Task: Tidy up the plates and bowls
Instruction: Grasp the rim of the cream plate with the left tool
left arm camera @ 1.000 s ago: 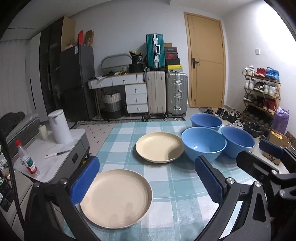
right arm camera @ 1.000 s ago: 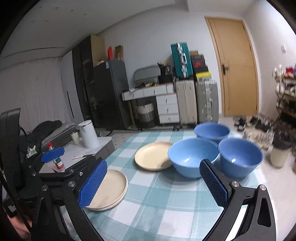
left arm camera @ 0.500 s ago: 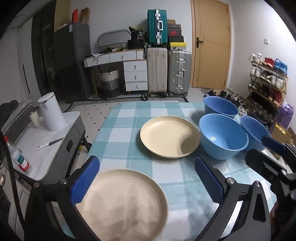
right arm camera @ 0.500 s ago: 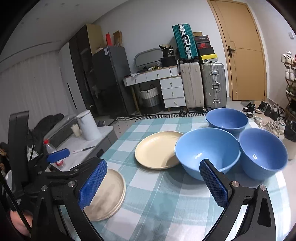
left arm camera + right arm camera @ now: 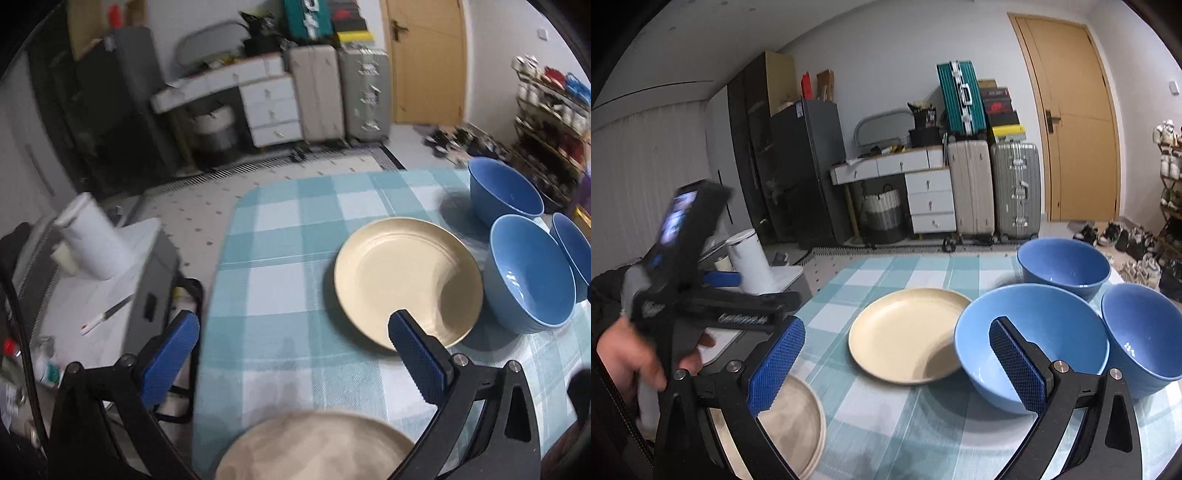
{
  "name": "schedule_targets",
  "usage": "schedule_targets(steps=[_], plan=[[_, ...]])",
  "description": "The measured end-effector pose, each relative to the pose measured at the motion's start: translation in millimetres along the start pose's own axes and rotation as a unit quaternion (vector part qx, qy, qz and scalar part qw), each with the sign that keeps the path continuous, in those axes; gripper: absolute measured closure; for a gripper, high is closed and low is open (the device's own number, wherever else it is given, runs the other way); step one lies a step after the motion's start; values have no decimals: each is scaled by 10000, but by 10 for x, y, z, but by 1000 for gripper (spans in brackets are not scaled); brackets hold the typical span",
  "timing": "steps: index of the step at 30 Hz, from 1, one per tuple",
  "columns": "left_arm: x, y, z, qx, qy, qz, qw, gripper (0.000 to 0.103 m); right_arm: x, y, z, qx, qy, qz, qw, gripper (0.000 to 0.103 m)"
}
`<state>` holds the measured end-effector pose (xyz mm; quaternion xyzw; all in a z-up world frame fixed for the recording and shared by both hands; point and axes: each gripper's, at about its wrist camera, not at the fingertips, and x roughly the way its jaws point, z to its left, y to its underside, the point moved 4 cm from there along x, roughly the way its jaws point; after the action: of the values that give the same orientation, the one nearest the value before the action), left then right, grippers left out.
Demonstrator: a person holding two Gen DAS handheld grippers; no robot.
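Note:
A cream plate (image 5: 408, 280) lies in the middle of the checked tablecloth (image 5: 280, 258); it also shows in the right wrist view (image 5: 908, 332). A second cream plate (image 5: 314, 446) lies at the near edge, under my left gripper (image 5: 295, 354), which is open and empty above the cloth. Three blue bowls (image 5: 528, 273) stand right of the middle plate. My right gripper (image 5: 897, 365) is open and empty, with the nearest bowl (image 5: 1034, 347) behind its right finger. The near plate (image 5: 798, 424) lies at its left finger.
A low grey cabinet (image 5: 122, 273) with a white kettle (image 5: 92, 240) stands left of the table. Suitcases (image 5: 993, 192), drawers and a door are at the far wall. A shoe rack (image 5: 550, 122) is at the right. The left hand-held device (image 5: 683, 266) shows in the right view.
My left gripper has risen and tilted down and forward, so the near plate has slid to the bottom of its view. My right gripper has moved closer to the bowls.

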<state>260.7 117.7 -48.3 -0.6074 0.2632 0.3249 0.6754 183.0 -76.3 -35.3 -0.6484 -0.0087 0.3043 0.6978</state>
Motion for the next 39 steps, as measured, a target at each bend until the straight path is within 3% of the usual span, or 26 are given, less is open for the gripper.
schedule_targets(steps=[6,15,17,21,24,29,32,39], plan=[[658,-88,-25,-325,537,886,9941,0,164,164,41,-141,-71,-89,9998,1],[1089,-142,-186,-254,510,1323,9896,2,507,455,-93,149,-86,409,9990,1],[1165,-149,-205,-217,524,1360,9891,11,500,483,-109,159,-91,348,9992,1],[1334,-120,-163,-392,612,1648,9836,55,507,515,-103,108,-121,365,9992,1],[1398,-83,-151,-548,932,1766,9783,70,519,532,-100,124,-130,419,9990,1],[1418,-37,-186,-660,1244,1877,9721,75,508,538,-76,103,-175,421,9989,1],[1382,-45,-222,-593,1447,1881,9696,92,498,545,-55,113,-269,454,9985,1],[1351,-17,-133,-825,1802,2025,9590,97,471,522,-31,193,-394,467,9979,1]])
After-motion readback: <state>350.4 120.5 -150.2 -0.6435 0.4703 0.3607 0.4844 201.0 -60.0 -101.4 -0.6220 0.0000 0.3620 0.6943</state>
